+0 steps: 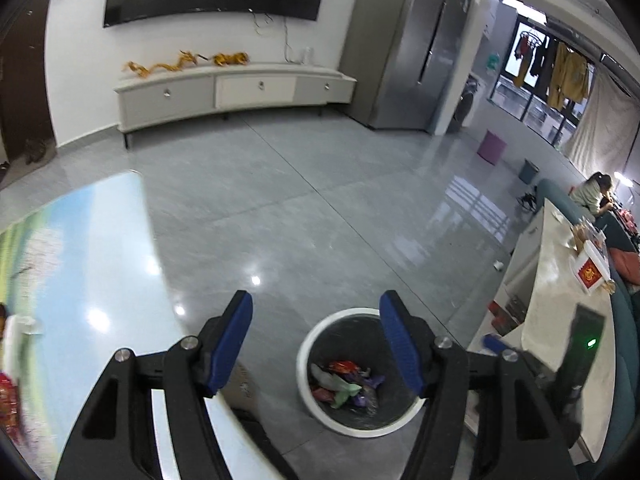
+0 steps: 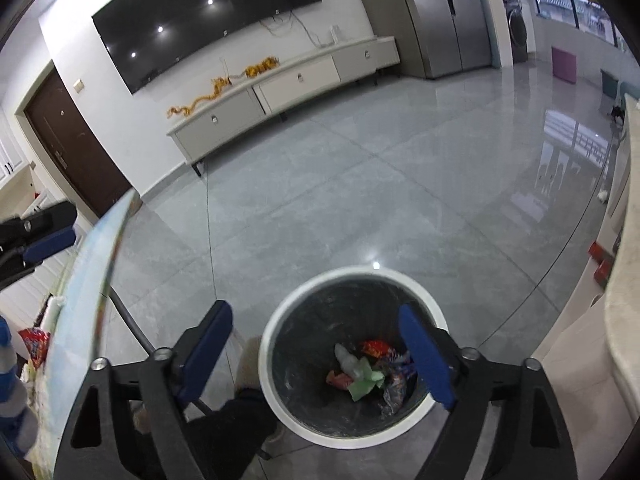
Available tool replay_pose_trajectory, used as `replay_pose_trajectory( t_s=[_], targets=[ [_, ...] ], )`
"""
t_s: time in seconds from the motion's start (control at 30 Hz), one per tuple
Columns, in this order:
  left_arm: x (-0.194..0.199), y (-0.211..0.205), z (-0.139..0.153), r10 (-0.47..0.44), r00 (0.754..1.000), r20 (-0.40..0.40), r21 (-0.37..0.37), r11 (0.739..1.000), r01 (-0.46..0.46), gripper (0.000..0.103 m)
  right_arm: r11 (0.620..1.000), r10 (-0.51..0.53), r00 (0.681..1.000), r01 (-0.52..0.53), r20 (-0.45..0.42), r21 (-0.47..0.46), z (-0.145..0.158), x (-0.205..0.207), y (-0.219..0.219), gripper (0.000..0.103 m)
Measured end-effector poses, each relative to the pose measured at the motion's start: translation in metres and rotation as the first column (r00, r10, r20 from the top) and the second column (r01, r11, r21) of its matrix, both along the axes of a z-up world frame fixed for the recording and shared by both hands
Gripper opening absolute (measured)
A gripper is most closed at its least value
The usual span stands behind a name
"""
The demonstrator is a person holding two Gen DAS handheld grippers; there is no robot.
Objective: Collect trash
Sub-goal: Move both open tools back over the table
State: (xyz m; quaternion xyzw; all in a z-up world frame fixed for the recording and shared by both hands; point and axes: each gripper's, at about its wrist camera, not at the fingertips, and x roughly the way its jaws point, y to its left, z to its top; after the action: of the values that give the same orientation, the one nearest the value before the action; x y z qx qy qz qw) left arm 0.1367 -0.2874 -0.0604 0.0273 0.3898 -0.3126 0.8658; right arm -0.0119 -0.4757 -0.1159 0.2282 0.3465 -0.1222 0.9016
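Below, one bin [image 2: 352,280], two empty hand-held grippers [image 2: 320,352]

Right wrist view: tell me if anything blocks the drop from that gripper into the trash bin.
Nothing visible does. The right gripper is open and empty above the trash bin, whose mouth is uncovered, with wrappers already at the bottom.

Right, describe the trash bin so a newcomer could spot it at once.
Start at the big dark TV on the white wall and come across the grey tiled floor toward the cameras. The trash bin stands on the floor beside the table. It is round, with a white rim, a dark liner and colourful wrappers inside, unlike the purple box far off.
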Motion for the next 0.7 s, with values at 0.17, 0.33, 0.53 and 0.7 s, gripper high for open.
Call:
replay_pose_trajectory(
  t_s=[0.17,0.33,0.53,0.7],
  targets=[
    [-0.007,0.040,0.021,0.049,0.998,0.038,0.012,0.999,-0.049,0.064,0.999,-0.007,0.996,0.012,0.087,-0.048,0.039,-0.006,0.021,0.103],
    [-0.019,0.087,0.044,0.129,0.986,0.107,0.009,0.991,-0.131,0.066,0.995,0.033,0.984,-0.016,0.175,-0.096,0.078,-0.008,0.049,0.103],
    [-0.037,0.141,0.071,0.215,0.957,0.193,-0.008,0.976,-0.218,0.066,0.993,0.091,0.952,-0.063,0.292,-0.104,0.119,-0.012,0.077,0.103],
    [-0.051,0.195,0.090,0.309,0.921,0.238,-0.039,0.950,-0.309,0.068,0.988,0.136,0.928,-0.099,0.348,-0.123,0.145,-0.013,0.107,0.103]
  ],
)
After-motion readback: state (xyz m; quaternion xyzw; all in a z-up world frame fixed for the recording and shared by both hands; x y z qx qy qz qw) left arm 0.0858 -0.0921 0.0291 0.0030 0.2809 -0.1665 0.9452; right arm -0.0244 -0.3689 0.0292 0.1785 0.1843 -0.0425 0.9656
